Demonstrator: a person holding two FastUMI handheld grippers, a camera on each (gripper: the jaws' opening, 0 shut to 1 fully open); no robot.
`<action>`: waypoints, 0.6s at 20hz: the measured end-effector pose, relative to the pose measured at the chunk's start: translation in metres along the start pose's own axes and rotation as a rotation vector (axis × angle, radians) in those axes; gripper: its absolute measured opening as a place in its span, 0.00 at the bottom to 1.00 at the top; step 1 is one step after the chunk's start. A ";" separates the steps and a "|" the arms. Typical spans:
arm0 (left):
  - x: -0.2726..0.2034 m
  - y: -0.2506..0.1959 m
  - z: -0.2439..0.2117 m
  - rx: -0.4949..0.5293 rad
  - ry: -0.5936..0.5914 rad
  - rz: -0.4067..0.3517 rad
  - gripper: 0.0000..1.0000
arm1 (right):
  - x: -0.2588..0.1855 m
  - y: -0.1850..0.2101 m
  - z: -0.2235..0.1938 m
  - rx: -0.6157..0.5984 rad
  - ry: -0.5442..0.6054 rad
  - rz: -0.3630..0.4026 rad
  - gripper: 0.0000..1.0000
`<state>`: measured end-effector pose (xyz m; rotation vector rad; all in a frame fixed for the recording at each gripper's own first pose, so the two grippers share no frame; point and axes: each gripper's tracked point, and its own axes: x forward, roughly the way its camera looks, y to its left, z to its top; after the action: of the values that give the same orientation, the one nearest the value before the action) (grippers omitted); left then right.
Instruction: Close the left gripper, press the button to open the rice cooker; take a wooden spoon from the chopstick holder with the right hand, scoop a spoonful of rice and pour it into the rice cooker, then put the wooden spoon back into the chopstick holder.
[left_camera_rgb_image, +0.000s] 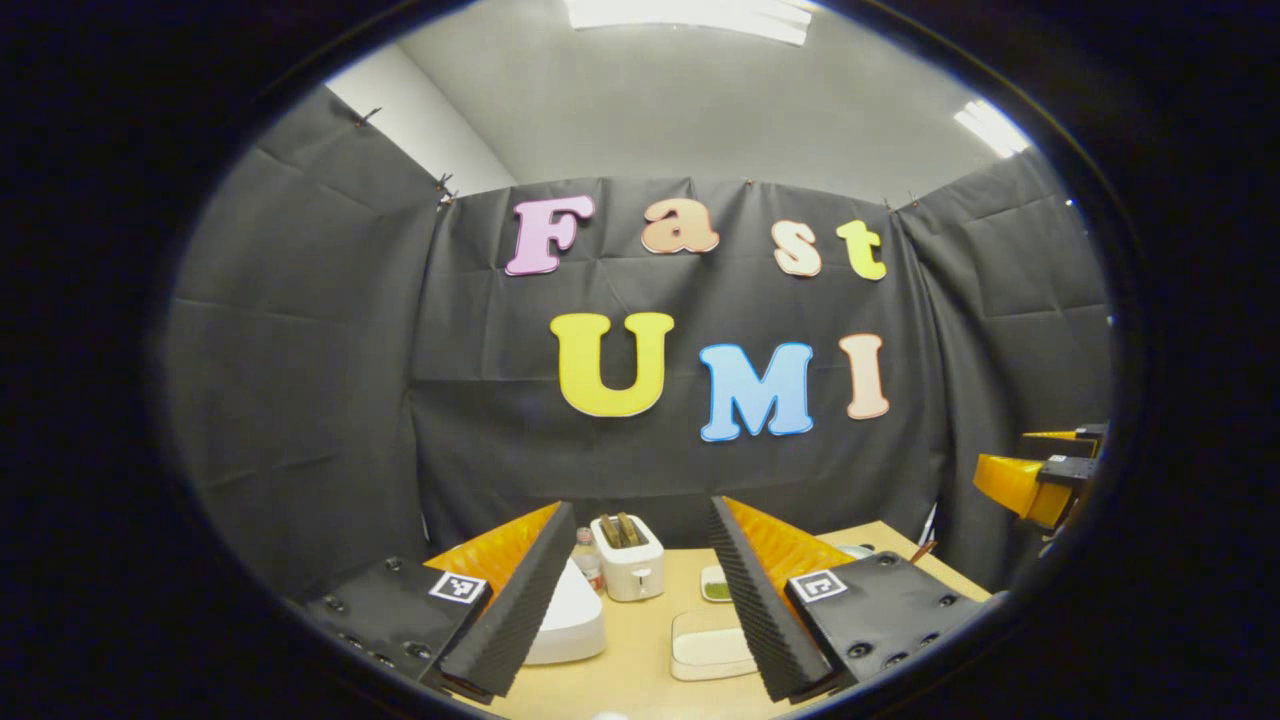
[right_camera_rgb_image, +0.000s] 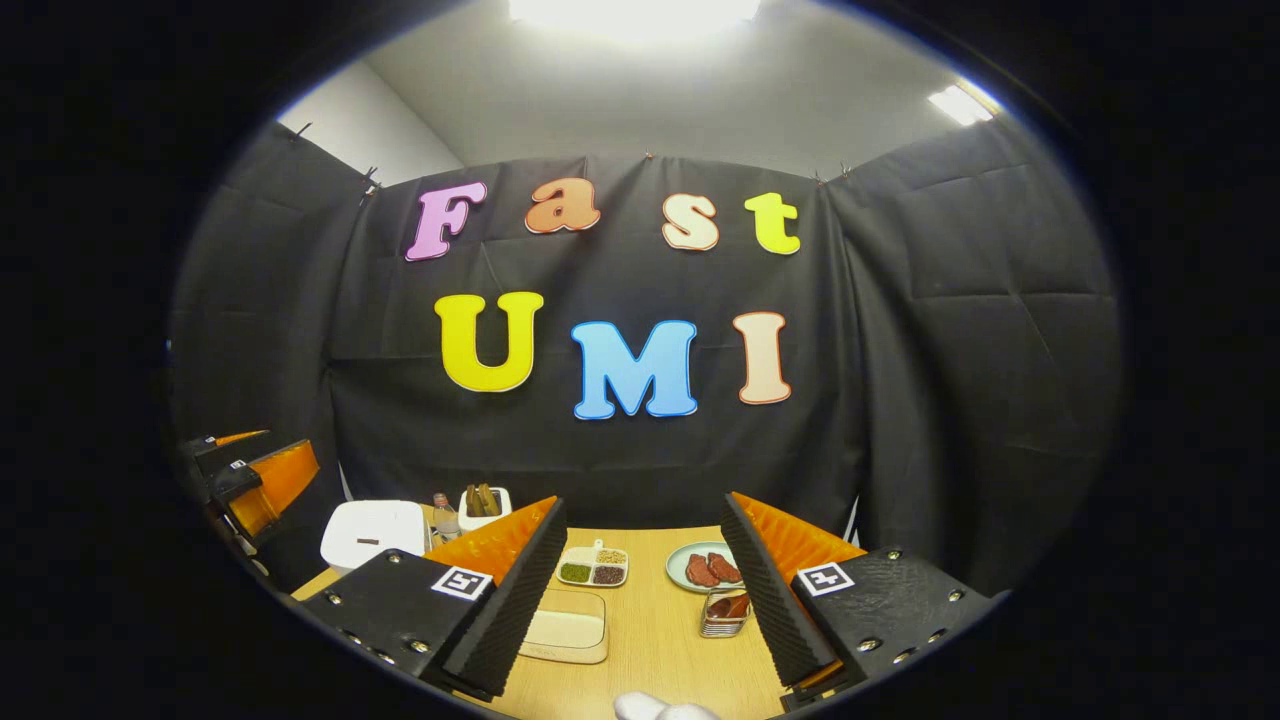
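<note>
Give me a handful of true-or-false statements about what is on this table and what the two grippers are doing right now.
1. Both grippers are open and hold nothing. True: the left gripper and the right gripper each show a wide gap between their fingers.
2. The rice cooker's lid is up. False: the white rice cooker is closed.
3. The toaster has slices of bread in its slots. True.
4. The round plate is bare. False: reddish pieces of food lie on it.
5. The divided dish holds different foods in its compartments. True.
</note>
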<state>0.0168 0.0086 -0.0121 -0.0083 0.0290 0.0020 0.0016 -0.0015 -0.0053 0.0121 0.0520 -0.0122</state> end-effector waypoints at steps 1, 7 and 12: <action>0.001 0.001 -0.001 -0.008 0.000 0.002 0.67 | 0.001 0.001 0.001 0.006 0.000 0.004 0.95; 0.016 0.018 -0.012 -0.031 0.036 0.047 0.09 | 0.011 -0.003 -0.004 0.004 0.016 -0.005 0.95; 0.061 0.058 -0.039 -0.050 0.111 0.102 0.08 | 0.020 -0.002 -0.015 -0.005 0.056 -0.008 0.95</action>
<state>0.0769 0.0668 -0.0535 -0.0574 0.1408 0.1038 0.0209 -0.0033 -0.0212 0.0074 0.1081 -0.0199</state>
